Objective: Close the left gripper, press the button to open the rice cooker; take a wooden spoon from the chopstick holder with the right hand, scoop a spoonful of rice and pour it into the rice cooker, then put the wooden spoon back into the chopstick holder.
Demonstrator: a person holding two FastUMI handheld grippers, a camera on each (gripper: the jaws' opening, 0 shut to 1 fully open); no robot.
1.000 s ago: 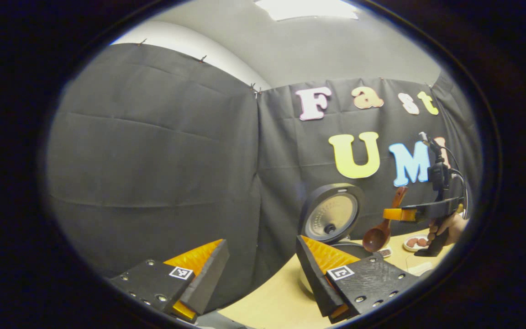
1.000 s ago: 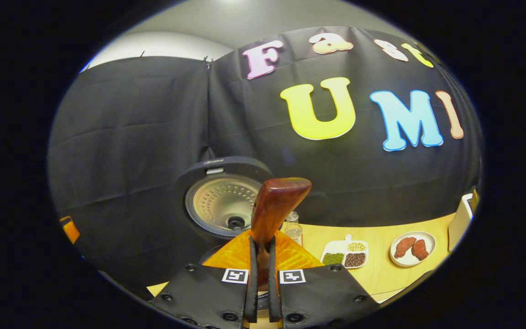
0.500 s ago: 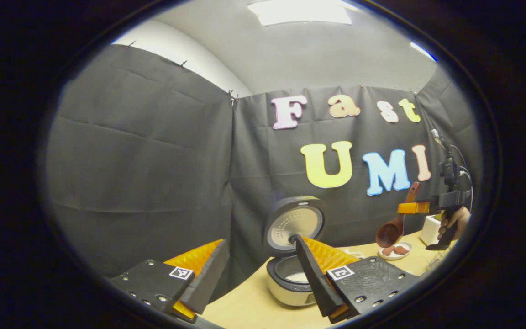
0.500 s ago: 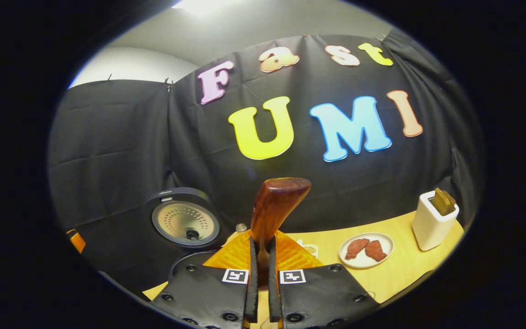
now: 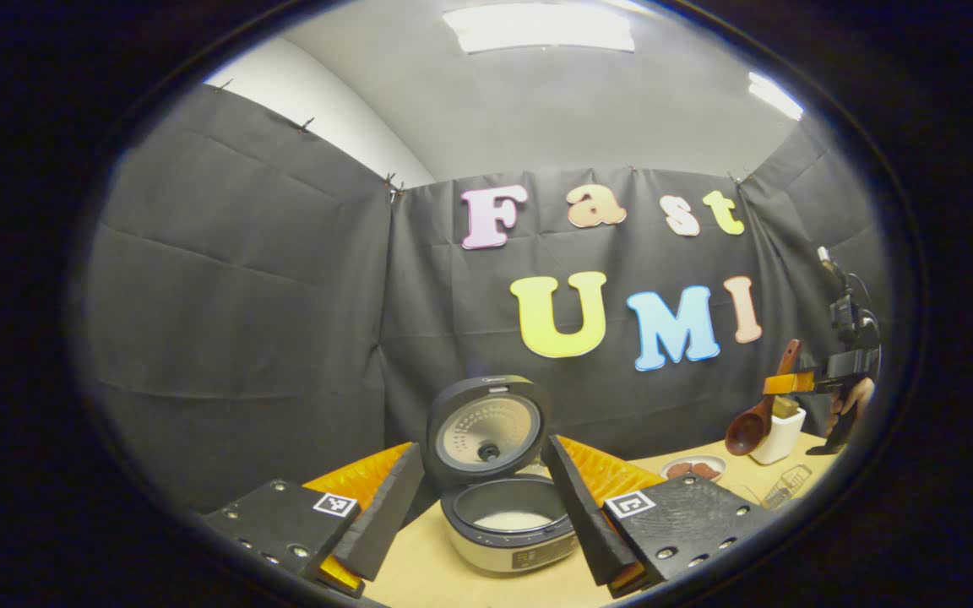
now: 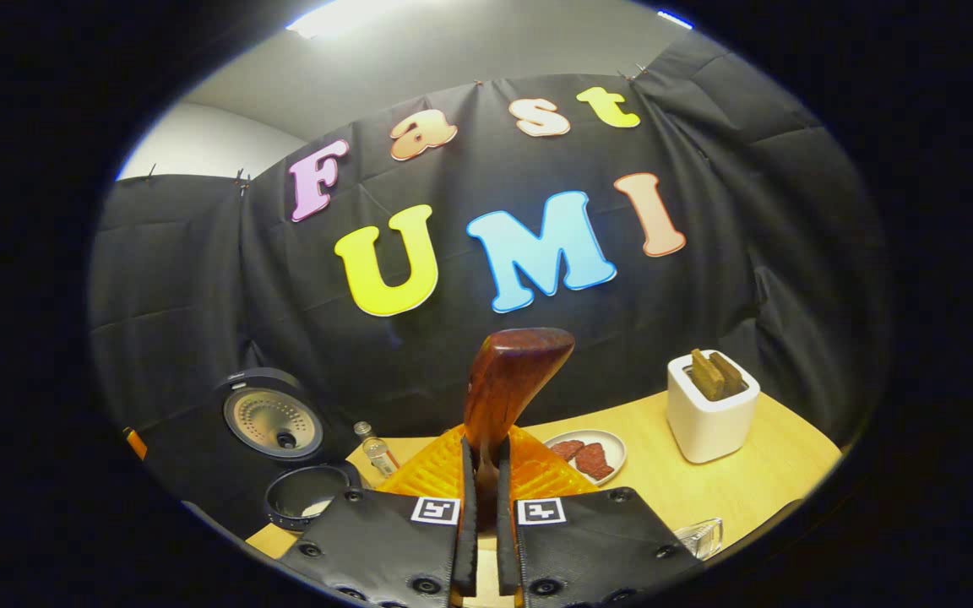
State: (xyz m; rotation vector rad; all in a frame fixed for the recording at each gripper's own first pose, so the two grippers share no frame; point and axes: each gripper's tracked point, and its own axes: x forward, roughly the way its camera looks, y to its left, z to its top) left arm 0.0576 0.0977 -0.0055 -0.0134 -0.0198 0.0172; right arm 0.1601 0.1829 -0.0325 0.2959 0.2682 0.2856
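The rice cooker (image 5: pixel 508 528) stands open on the table with its lid (image 5: pixel 486 429) upright and white rice in the pot. My left gripper (image 5: pixel 482 452) is open, and the cooker shows between its fingers, farther off. My right gripper (image 6: pixel 484 447) is shut on the handle of the wooden spoon (image 6: pixel 512 380), which sticks up past the fingertips. In the left gripper view the right gripper (image 5: pixel 778 384) hangs at the far right, with the spoon's bowl (image 5: pixel 744 431) low beside the white chopstick holder (image 5: pixel 778 435). In the right gripper view the chopstick holder (image 6: pixel 710 418), with wooden utensils in it, stands ahead to the right.
A plate of reddish meat pieces (image 6: pixel 584 452) lies on the wooden table (image 6: pixel 757 481) between cooker and holder. A small bottle (image 6: pixel 377 452) stands near the open cooker (image 6: pixel 305 498). A clear glass container (image 6: pixel 698 536) sits near the table's front edge. A hand (image 5: pixel 854 401) holds the right gripper.
My right gripper has carried the spoon away from over the cooker, rightward to beside the chopstick holder. The left gripper has turned and drawn back, so the cooker now sits between its open fingers.
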